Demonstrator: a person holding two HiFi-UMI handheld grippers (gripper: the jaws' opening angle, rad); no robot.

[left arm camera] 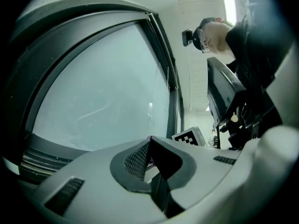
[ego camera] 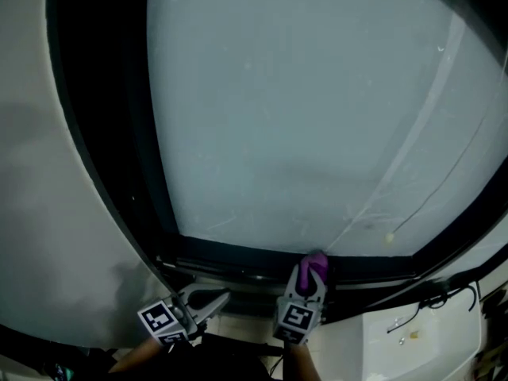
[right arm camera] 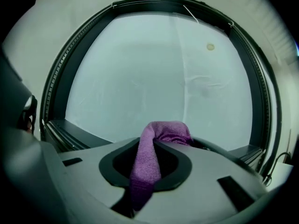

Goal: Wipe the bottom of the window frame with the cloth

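At the bottom rail of the window frame (ego camera: 238,254), near 6 o'clock in the head view, my right tongs (ego camera: 311,273) are clenched on the purple cloth (right arm camera: 145,164), just at the rail; I cannot tell if it touches. My left tongs (left arm camera: 149,140), toward 7 o'clock, are closed on nothing. The risk, as I judge it: only a narrow fold is pinched, so a hard drag toward 3 o'clock may pull it out, and bare jaw tips may scrape the glass (ego camera: 302,117)
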